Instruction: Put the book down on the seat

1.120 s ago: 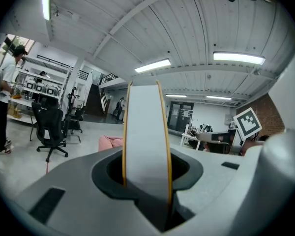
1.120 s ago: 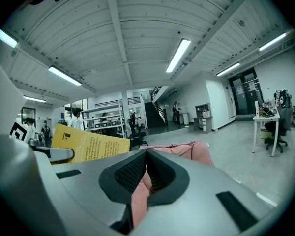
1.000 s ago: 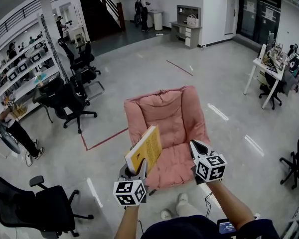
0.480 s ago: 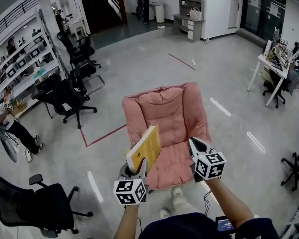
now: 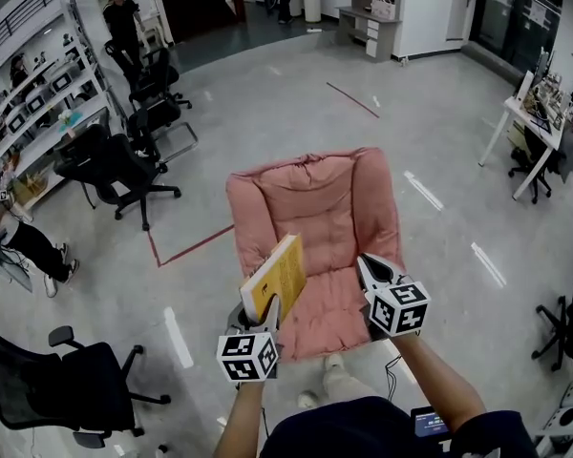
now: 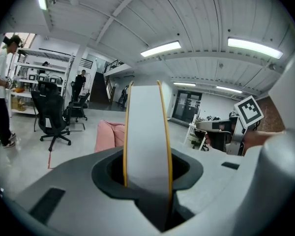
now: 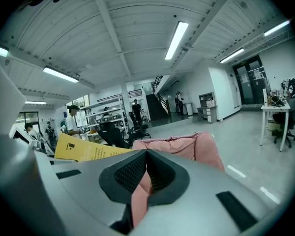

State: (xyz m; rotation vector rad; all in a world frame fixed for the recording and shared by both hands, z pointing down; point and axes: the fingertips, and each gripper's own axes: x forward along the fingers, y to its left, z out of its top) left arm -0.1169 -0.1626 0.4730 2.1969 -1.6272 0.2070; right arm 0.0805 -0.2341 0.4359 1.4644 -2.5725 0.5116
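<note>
Yellow book [image 5: 277, 280] on edge, tilted, held over front-left of pink seat [image 5: 310, 198]. Left gripper [image 5: 266, 316] jaws wide apart, clamped on book's lower end. Right gripper [image 5: 368, 266] over seat's front-right, jaws together, empty.

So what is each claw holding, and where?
The left claw grips the yellow book by its lower end, jaws pressed on both covers. The right claw holds nothing, jaws together.

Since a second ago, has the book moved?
Yes: the book has edged forward, farther in over the left front edge of the pink seat.
</note>
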